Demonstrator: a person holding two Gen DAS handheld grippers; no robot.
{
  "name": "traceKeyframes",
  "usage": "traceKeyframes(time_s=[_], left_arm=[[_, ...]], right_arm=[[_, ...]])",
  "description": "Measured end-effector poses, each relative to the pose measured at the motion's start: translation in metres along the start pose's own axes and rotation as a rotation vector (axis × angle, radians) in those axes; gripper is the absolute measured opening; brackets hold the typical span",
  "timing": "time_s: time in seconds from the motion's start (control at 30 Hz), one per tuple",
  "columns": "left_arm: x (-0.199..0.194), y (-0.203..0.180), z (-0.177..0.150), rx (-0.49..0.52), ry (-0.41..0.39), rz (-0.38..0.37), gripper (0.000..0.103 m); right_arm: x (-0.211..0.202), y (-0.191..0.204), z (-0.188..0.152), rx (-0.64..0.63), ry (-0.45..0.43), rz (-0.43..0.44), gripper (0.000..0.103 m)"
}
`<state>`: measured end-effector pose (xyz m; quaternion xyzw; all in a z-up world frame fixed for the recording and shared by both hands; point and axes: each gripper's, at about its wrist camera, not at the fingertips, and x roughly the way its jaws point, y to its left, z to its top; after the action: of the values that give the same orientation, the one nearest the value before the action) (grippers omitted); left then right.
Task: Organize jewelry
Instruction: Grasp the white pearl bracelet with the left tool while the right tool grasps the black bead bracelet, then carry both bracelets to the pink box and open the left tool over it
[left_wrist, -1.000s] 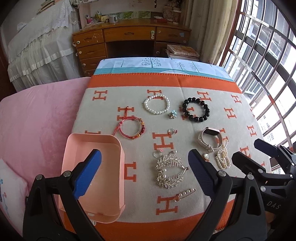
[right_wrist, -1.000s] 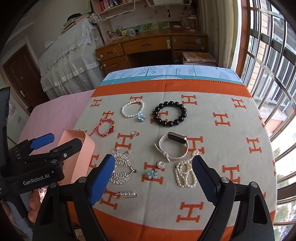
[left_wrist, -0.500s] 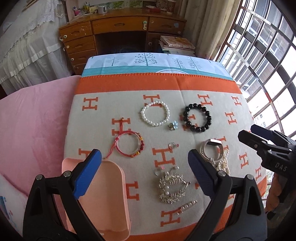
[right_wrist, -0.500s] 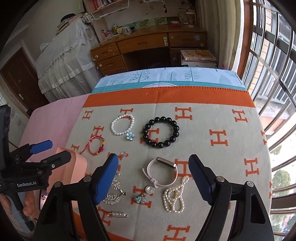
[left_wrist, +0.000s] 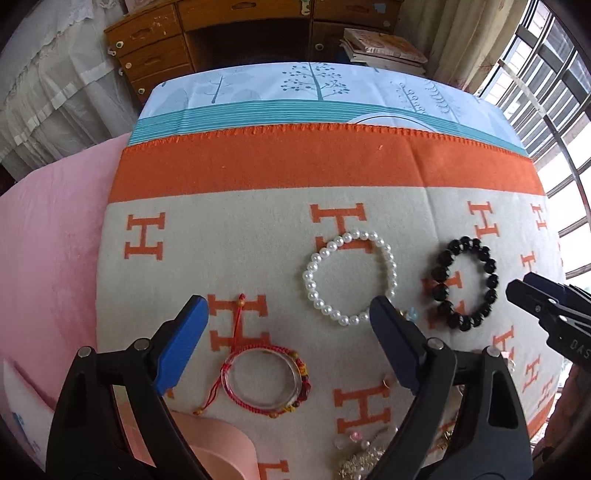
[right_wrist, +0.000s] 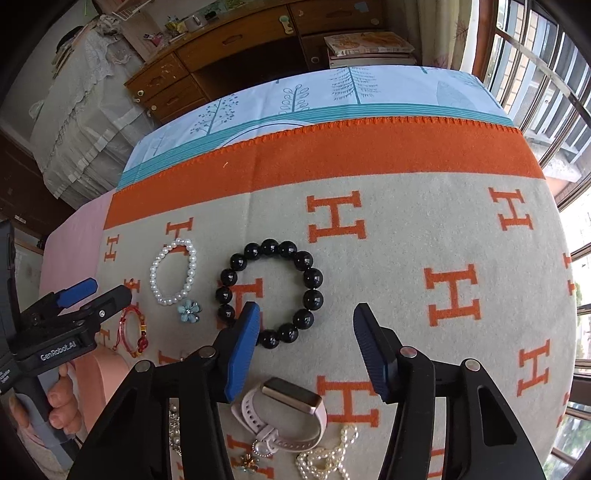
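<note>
Both grippers wide open, empty, over the blanket (left_wrist: 236, 236).

My left gripper (left_wrist: 288, 343) hovers above the red bracelet (left_wrist: 264, 380), the tray (left_wrist: 218, 443) just beneath; my right gripper (right_wrist: 303, 347) straddles the black beads (right_wrist: 269, 291). I worry a careless close snags blanket fibres, or drags the pearls (left_wrist: 349, 277) and flower (right_wrist: 189, 311) askew.

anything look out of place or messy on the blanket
Nothing stands out. The pearl bracelet, black bead bracelet, red cord bracelet and pink watch lie flat and apart; both grippers hover open, holding nothing.
</note>
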<state>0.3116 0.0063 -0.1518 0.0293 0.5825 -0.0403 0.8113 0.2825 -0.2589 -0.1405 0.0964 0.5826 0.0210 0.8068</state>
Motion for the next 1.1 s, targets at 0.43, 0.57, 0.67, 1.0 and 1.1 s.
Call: traceKeyframes(time_s=[0.43, 0.57, 0.67, 1.0, 1.1], left_arm=[[0.054, -0.006, 0.025, -0.030, 0.073, -0.010, 0.042], [0.047, -0.010, 0.025, -0.010, 0.064, -0.007, 0.006], [0.040, -0.009, 0.018, -0.009, 0.020, 0.011, 0.005], [-0.054, -0.002, 0.001, -0.017, -0.195, -0.036, 0.005], [-0.092, 0.004, -0.013, -0.013, -0.255, -0.039, 0.005]], right_arm=[[0.040, 0.010, 0.004, -0.027, 0.050, -0.024, 0.027], [0.040, 0.009, 0.003, -0.024, 0.045, -0.028, 0.016], [0.035, 0.006, 0.000, -0.014, 0.029, -0.022, 0.015], [-0.039, 0.008, -0.012, -0.001, -0.119, 0.065, 0.015], [-0.067, 0.016, -0.019, -0.008, -0.167, 0.090, 0.015]])
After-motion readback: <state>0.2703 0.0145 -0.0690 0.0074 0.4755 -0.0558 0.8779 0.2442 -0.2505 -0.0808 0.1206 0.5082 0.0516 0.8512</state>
